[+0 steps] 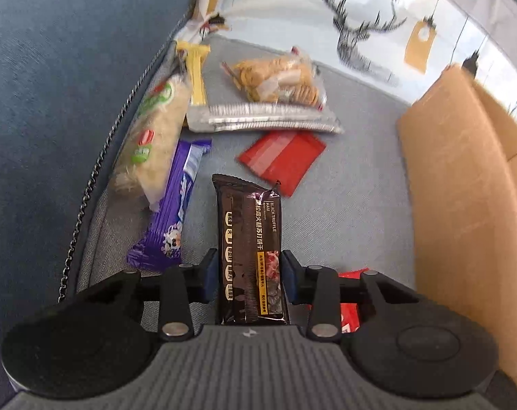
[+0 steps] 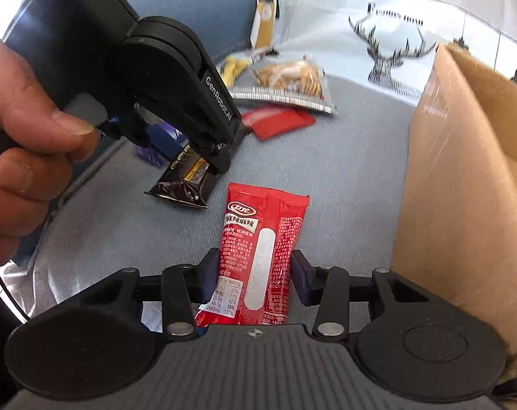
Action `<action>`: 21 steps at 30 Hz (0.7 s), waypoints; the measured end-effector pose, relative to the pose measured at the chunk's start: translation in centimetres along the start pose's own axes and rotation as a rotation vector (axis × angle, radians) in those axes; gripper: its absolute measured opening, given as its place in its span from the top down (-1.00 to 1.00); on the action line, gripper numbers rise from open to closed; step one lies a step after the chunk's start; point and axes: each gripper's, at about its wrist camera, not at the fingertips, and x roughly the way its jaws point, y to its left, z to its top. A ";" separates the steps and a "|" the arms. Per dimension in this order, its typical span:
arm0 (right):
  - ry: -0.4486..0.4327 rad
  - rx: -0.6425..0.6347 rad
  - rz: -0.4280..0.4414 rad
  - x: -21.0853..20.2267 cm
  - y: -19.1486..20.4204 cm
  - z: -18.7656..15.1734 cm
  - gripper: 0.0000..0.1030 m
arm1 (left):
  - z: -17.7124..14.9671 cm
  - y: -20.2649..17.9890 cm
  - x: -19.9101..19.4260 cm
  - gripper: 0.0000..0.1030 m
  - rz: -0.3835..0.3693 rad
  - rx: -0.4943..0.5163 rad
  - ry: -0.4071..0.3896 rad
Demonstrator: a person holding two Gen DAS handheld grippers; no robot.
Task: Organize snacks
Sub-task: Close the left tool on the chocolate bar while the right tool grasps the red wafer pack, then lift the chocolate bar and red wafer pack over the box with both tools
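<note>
- Left wrist view: left gripper [image 1: 251,275] pinched the black cracker pack [image 1: 248,239], pads against both its long edges, on the grey cushion [image 1: 354,205].
- Right wrist view: right gripper [image 2: 255,275] clamped the red snack pack [image 2: 262,242] across its width; cardboard box [image 2: 456,177] just beside.
- Farther off lay a red sachet [image 1: 282,159], a purple wafer bar [image 1: 176,205], then a clear cracker bag [image 1: 279,80].

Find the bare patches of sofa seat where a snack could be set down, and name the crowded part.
Bare seat lies between the flat red packet and the cardboard box, running toward the grippers. Crowded: along the backrest seam, where the purple bar, noodle pack, yellow bar and cracker bag cluster.
</note>
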 end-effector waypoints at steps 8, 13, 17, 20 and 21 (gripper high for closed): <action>-0.142 0.017 -0.005 -4.2 0.1 -0.1 0.12 | -0.9 0.4 -4.5 0.19 -0.099 -0.067 -0.150; -0.262 0.025 0.024 -7.9 -0.9 1.1 0.12 | -1.6 -0.1 -7.6 0.19 -0.152 -0.076 -0.282; -0.342 0.063 0.019 -11.3 -3.2 2.5 0.12 | -1.7 -1.0 -8.9 0.19 -0.168 -0.075 -0.343; -0.414 0.070 -0.005 -13.9 -5.8 4.1 0.12 | -1.6 -2.1 -9.1 0.19 -0.178 -0.065 -0.362; -0.432 0.076 -0.015 -14.6 -6.9 4.7 0.12 | -1.5 -2.5 -9.1 0.19 -0.185 -0.061 -0.363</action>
